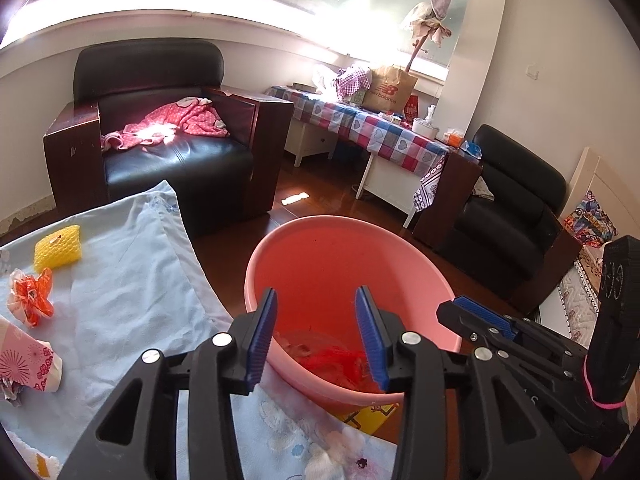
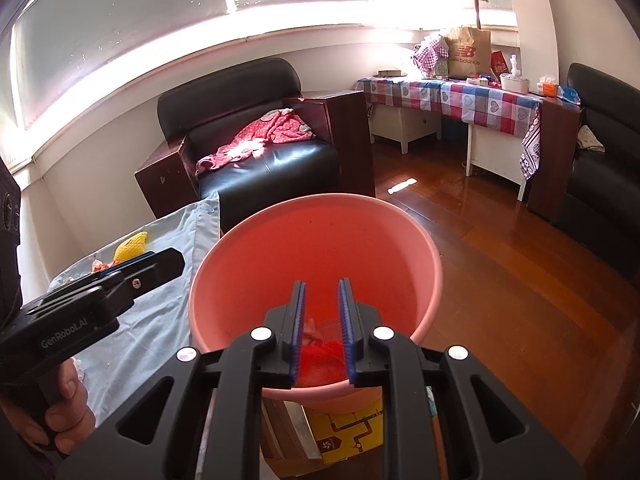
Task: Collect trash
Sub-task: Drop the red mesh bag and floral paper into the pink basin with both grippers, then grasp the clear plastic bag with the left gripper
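While hovering side by side above the pink basin (image 1: 348, 240), pointing forward and down into its mouth: left gripper (image 1: 317, 298) spread wide with nothing between the blue pads; right gripper (image 2: 322, 286) parted by a narrower gap, also pinching nothing.

Basin upright, mouth facing up, just beside the edge of the light blue cloth (image 1: 132, 280). Rests on a yellow printed carton (image 2: 348, 428). Inside, at the bottom on the near side: a bunched red mesh net (image 1: 340, 364), with a pale crumpled scrap (image 2: 316, 326) lying against it. Net too wadded to give a clear long axis. Far inner wall of the basin bare.

Still out on the cloth, well apart from the basin, toward the left:
- yellow foam sleeve (image 1: 58, 246), lying flat, long axis roughly left to right in the left wrist view, slightly tilted.
- orange crinkled wrapper (image 1: 32, 296), just in front of the sleeve, twisted, no clear direction.
- pink patterned paper cup (image 1: 28, 362), tipped on its side near the wrapper, long axis running left to right; cut off at the frame edge, so cannot tell which end is the mouth.

Beyond: black armchair (image 1: 160, 120) with a pink dotted garment (image 1: 180, 120) draped on the seat.
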`<state>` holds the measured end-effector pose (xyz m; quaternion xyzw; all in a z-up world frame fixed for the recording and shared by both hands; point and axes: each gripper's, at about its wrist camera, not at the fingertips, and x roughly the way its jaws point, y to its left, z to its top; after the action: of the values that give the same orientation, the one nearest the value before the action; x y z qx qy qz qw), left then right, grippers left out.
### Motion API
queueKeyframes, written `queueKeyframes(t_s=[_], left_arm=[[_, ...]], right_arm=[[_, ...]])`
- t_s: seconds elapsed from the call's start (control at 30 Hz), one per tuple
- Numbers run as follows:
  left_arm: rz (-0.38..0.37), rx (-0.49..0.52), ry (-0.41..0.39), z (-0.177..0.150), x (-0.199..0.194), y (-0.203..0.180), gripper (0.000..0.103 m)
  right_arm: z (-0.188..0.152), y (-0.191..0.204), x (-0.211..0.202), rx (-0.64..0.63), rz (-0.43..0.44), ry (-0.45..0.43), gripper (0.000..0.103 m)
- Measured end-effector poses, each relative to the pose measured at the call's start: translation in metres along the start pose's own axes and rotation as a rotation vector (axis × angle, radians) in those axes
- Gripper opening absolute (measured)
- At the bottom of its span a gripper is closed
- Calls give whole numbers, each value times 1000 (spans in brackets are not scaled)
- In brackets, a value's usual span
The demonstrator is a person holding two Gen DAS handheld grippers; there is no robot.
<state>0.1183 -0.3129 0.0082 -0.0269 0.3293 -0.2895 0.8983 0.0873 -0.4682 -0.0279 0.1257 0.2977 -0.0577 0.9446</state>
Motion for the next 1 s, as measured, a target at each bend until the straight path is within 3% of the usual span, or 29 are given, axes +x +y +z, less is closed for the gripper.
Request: queueKeyframes(t_s=[0.07,0.33,0.43,0.67,1.0], left_arm=[[-5,-1,-6,0,-6,0,44],[-8,-18,-27,-3,-35,4,49],[1,-22,-38,-6,-49,8,50],[17,-23,-50,-17,-83,21,56],[113,3,-82,-38,-133,49,56]], right_arm=[[0,1,-4,0,9,-5,30],[-7,18,-27,-21,42,-19,31],[-11,26,-34,-25,78,-14,42],[-20,57,-47,-78,134,-8,42],[-39,103,-47,-138,210,34,42]])
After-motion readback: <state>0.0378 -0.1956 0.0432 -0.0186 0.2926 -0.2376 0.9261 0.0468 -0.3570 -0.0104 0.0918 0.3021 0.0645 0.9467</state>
